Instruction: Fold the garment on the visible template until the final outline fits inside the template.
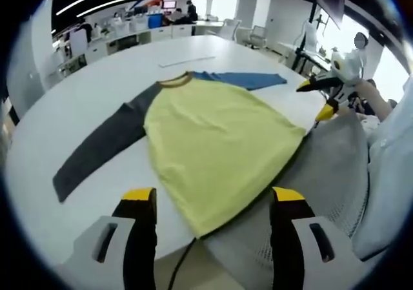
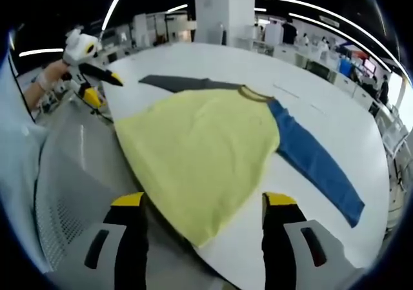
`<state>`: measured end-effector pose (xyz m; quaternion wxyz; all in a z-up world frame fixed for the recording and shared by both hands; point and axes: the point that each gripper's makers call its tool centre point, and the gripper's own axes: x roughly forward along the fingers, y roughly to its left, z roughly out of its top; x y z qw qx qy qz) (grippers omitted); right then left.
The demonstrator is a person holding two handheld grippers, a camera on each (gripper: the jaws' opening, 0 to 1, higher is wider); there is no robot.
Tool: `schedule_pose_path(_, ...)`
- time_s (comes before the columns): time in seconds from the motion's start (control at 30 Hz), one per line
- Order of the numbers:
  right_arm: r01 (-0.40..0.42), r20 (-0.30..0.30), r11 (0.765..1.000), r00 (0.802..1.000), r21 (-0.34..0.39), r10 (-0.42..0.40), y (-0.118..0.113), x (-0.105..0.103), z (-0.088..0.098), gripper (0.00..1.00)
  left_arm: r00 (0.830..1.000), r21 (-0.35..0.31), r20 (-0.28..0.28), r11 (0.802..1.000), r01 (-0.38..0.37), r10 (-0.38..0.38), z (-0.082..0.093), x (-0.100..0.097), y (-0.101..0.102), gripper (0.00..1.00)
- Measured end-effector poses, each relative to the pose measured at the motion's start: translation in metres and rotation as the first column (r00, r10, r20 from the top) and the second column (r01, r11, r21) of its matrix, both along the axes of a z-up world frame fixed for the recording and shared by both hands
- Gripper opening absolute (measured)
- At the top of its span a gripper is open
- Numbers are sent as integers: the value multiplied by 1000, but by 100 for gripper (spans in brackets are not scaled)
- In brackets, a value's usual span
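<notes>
A long-sleeved shirt (image 1: 213,141) with yellow body, grey sleeve (image 1: 103,148) and blue sleeve (image 2: 316,164) lies flat on the white desk (image 1: 77,96), hem overhanging the near edge. Left gripper (image 1: 213,203) and right gripper (image 2: 203,206) hover with jaws wide and empty. The cloth looks light, limp and prone to sliding; sleeve cuffs or hem corners seem the best holds.

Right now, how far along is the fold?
Done: the yellow shirt lies flat on the white table, grey sleeve and blue sleeve spread out. No fold shows. In hand: nothing; the left gripper and right gripper are open, hovering near the hem. Left: all folds. I cannot make out a template outline.
</notes>
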<state>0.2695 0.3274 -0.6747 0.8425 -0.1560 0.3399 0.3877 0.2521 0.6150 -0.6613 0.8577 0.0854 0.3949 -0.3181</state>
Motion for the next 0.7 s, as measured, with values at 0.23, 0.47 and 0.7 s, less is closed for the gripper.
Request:
schedule_pose_path(0.23,-9,0,1000,1000,-1,9,1,0,0,80,1000,2,7,1000,4,-4,2,1,-1,78)
schedule_pose_path(0.47,-14,-9,1000,1000,-19,14,-2,-2,-5,84,1000,-13,-5,1000,27,-27,3,-3,-6,82)
schedule_pose_path(0.7,-8,-4,1000,1000,-17,8,-2,-1,-4,87,1000,-12,-21,1000,20,-20,1,-4,-4,86)
